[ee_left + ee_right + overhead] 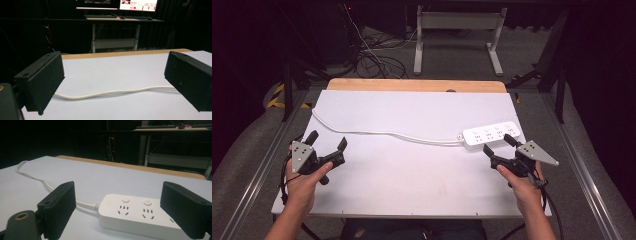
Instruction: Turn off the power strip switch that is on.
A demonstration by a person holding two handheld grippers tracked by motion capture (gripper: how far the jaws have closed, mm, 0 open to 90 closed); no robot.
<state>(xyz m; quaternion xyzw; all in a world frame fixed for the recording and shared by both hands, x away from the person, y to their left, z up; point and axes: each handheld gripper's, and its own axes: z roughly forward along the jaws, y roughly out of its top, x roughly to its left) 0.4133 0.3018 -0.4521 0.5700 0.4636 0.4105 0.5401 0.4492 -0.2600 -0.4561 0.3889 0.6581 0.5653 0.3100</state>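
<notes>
A white power strip point(490, 134) lies at the right of the white table top point(412, 170), its white cord point(382, 132) running left across the table and off the far left edge. My right gripper point(499, 144) hovers open just in front of the strip; in the right gripper view the power strip point(135, 216) sits between the wide-apart jaws with the cord point(37, 178) leading away. My left gripper point(328, 140) is open near the left edge. In the left gripper view the cord point(112, 92) lies ahead between the spread jaws.
The table's far edge is a bare wooden strip point(412, 85). Beyond it stand a metal desk frame point(457, 35) and tangled cables point(372, 60) on the floor. Metal rails point(582, 170) run along both sides of the table.
</notes>
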